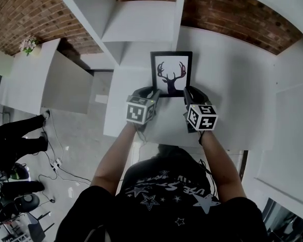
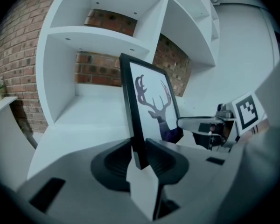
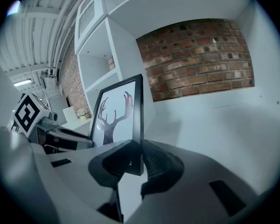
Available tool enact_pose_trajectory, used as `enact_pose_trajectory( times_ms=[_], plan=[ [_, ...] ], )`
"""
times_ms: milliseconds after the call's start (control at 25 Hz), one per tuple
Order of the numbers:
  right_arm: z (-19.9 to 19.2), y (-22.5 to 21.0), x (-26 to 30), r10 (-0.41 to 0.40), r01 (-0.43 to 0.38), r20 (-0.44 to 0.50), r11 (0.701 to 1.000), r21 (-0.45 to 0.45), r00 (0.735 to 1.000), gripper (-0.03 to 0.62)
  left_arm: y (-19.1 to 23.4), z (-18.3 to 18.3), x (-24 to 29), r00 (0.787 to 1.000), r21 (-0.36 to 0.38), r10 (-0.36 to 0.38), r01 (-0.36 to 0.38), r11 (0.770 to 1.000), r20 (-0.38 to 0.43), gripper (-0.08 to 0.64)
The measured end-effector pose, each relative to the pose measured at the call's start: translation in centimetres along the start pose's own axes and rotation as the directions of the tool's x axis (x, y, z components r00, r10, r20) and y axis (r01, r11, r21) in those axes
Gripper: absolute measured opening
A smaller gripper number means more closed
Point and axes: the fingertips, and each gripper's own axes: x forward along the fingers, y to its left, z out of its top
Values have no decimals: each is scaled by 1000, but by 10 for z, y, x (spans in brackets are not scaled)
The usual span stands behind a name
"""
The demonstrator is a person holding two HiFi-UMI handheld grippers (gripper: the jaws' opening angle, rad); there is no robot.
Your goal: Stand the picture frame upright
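The picture frame [image 1: 171,73] is held up in front of a tall white shelving unit [image 1: 141,19], with a brick wall [image 1: 227,14] showing through the open back of its compartments. It is over the broad white bench [image 1: 232,84] that runs out from the foot of the shelves. The black frame, with a deer print [image 1: 170,77] on white, faces the person and looks close to upright, leaning back a little towards the shelves. I cannot tell whether its bottom edge is touching the bench or hanging just above it. Each lower corner is pinched. The left tongs [image 1: 147,92] are clamped on the left edge, with the dark pads pressed to front and back of the moulding. The right tongs [image 1: 191,93] grip the right edge the same way. To my eye the frame has been lifted and carried into place, and this is the setting-down step. Next the bottom edge should come squarely onto the bench, and the frame needs to be settled on whatever prop is behind it, which is hidden here. Then the two grips could ease off one at a time, watching for a tip.
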Motion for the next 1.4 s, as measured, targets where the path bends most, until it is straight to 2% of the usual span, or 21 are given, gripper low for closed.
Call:
enact_pose_trajectory(
  times_ms=[280, 560, 720, 920, 1200, 1400],
  plan=[
    [-7, -5, 25, 3, -3, -32, 1000, -2, 999, 80, 21, 1, 19, 999, 7, 28, -28, 1000, -25, 100],
    [-3, -9, 45, -5, 4, -43, 1000, -22, 999, 78, 35, 14, 32, 998, 71, 68, -67, 995, -14, 100],
    [0, -11, 53, -10, 9, -44, 1000, -23, 999, 78, 45, 17, 41, 995, 84, 93, -92, 992, -16, 100],
    [-1, -13, 58, -18, 16, -45, 999, -27, 999, 78, 47, 15, 53, 997, 85, 80, -78, 993, -19, 100],
    [-1, -14, 63, -34, 33, -44, 999, -35, 998, 78, 54, 19, 58, 993, 109, 115, -111, 988, -32, 100],
    [-1, -16, 65, -47, 46, -50, 998, -35, 998, 78, 53, 18, 65, 995, 119, 92, -86, 989, -40, 100]
  ],
)
